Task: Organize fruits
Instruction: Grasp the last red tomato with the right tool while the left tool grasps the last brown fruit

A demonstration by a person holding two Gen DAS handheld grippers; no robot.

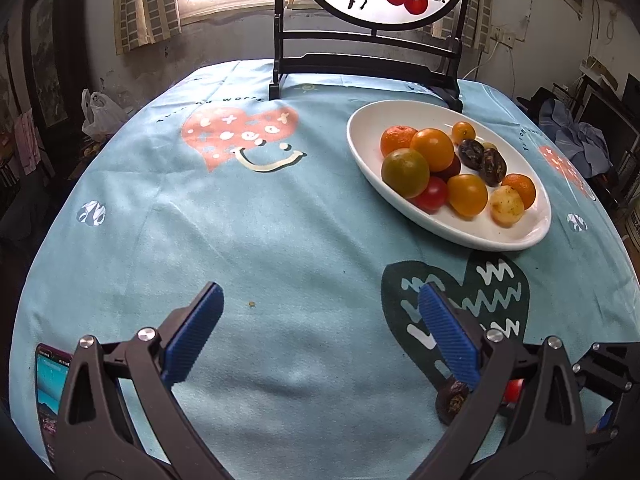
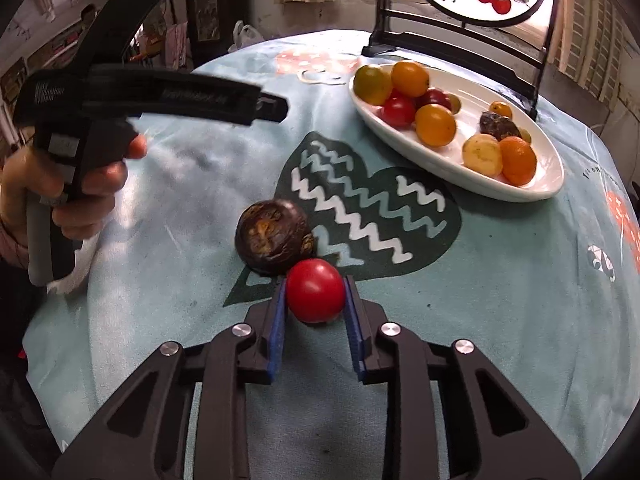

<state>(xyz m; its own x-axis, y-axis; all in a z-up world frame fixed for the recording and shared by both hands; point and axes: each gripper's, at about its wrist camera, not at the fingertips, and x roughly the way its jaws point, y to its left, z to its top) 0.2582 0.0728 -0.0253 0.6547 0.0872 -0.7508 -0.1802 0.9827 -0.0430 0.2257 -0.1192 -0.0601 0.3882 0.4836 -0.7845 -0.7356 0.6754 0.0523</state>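
R gripper (image 2: 315, 300) is clamped on red tomato (image 2: 315, 295) low over cloth (image 2: 500, 288), beside dark wrinkled fruit (image 2: 272, 236), short of plate (image 2: 554, 184); judged light, smooth, thin-skinned, best pinched gently across middle; L gripper (image 1: 320, 312) is held wide apart, empty.

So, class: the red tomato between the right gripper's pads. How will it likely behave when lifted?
The red tomato looks round and glossy, so it may slip or roll if the right gripper loosens. Its skin seems thin, so hard squeezing could bruise it. The ribbed blue pads touch both sides, which should help grip.
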